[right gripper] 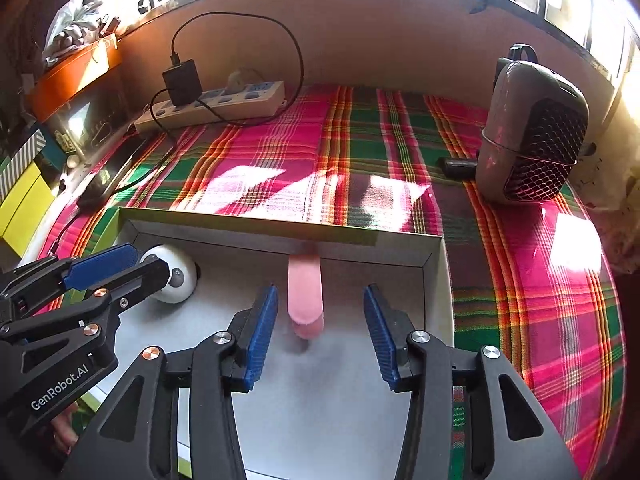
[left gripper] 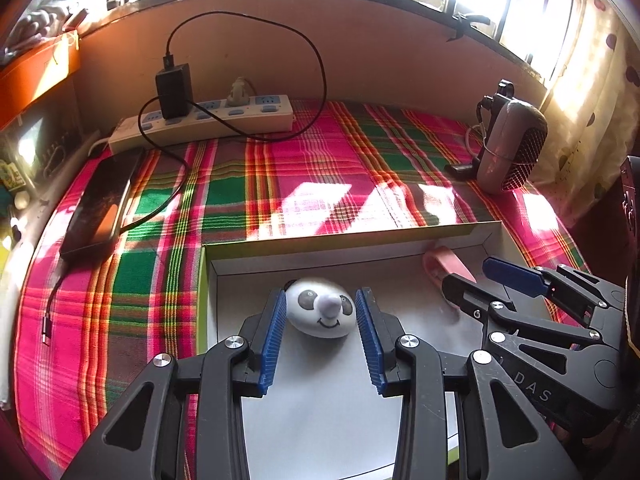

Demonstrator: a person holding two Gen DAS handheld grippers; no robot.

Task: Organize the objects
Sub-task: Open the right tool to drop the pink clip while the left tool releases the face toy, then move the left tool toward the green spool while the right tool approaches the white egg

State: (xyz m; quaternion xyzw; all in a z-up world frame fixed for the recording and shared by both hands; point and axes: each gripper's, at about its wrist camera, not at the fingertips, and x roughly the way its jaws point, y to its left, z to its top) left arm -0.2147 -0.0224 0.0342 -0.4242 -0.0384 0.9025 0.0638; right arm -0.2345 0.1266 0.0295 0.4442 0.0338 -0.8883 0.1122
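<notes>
Plaid cloth (left gripper: 320, 168) carries the box (left gripper: 352, 240); both grippers, left gripper (left gripper: 322, 320) and right gripper (right gripper: 320, 320), gape empty. Smooth egg toy (left gripper: 322, 312) looks slippery; grip its 2 sides.

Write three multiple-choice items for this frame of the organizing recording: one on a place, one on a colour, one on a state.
1. Where does the white egg-shaped toy with the face lie?
A. On the plaid cloth beside the phone
B. Inside the open box
C. On the power strip

2. What colour is the long flat object in the box?
A. Pink
B. Yellow
C. Black

3. How do the jaws of the right gripper stand?
A. Clamped on the pink object
B. Shut with nothing between them
C. Open, pads clear of the pink object

Key:
1 B, the toy rests on the box floor, between the open pads of the left gripper.
2 A, it shows pink in both views.
3 C, a gap shows on each side of the object.
</notes>
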